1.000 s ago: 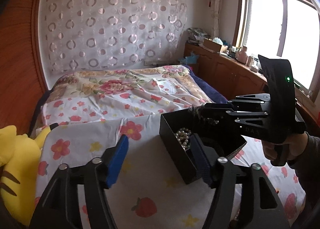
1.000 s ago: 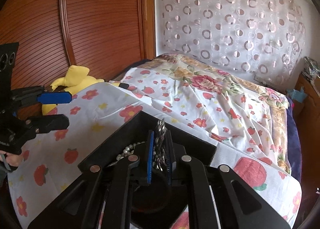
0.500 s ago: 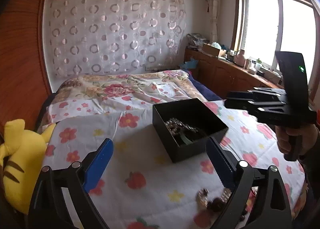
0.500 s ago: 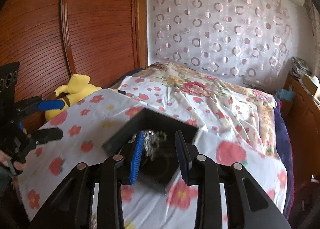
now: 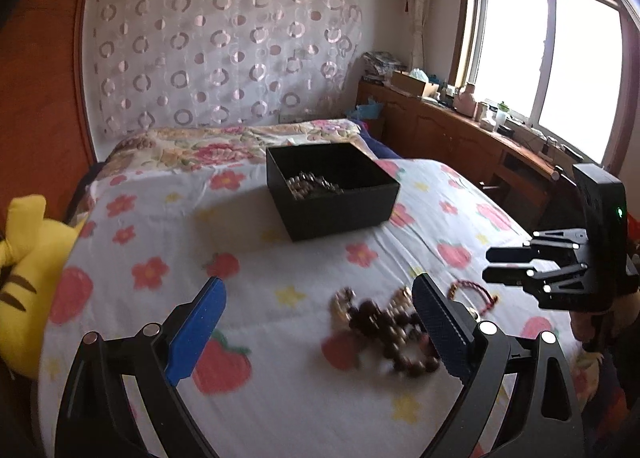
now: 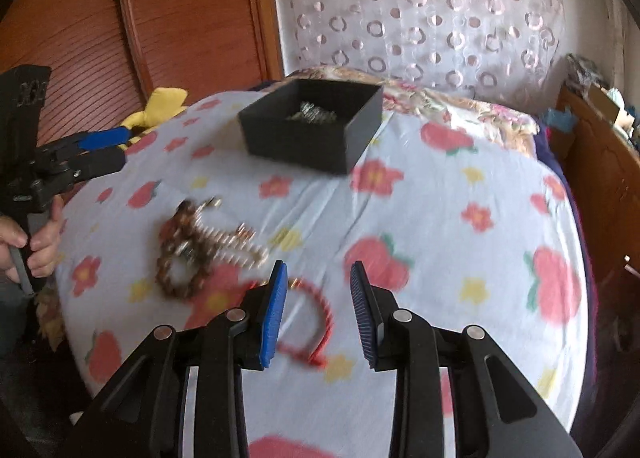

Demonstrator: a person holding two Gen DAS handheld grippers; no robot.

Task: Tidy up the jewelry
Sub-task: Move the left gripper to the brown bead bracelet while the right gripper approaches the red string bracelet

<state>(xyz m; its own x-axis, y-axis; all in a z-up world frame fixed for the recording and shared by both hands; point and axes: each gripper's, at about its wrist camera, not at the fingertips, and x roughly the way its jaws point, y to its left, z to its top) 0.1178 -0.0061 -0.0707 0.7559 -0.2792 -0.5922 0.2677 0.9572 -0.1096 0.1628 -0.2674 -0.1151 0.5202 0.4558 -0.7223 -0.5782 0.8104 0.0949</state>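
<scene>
Toward the far edge of the flower-printed bedsheet [image 5: 256,258] stands an open black box [image 5: 340,210], square-walled, with a small heap of pale beaded jewelry [image 5: 310,185] lying in its left part; in the right wrist view the same box [image 6: 312,126] sits beyond both tools, its contents [image 6: 314,114] visible over the near wall. Nearer the front edge of the sheet lies a loose tangle of dark brown bead strands [image 5: 384,328] mixed with lighter metallic pieces, blurred in both views. Just to its right rests a thin red cord bracelet [image 5: 476,296].

Left gripper [image 5: 320,322]: jaws spread wide and empty, blue-padded fingers [image 5: 198,332] hovering above the sheet; the bead tangle appears just inside its right finger, and contact cannot be judged. Right gripper [image 6: 318,310]: jaws parted to a moderate gap and holding nothing, poised over the front part of the sheet. The red cord bracelet [image 6: 316,322] lies on the sheet beneath and between its fingers, while the bead strands [image 6: 192,250] lie to the left of its left finger. From the left wrist view this tool [image 5: 504,266] appears at the right edge of the sheet.

A yellow plush toy [image 5: 28,270] rests against the left edge of the bed, beside the wooden panelling [image 6: 120,18].
</scene>
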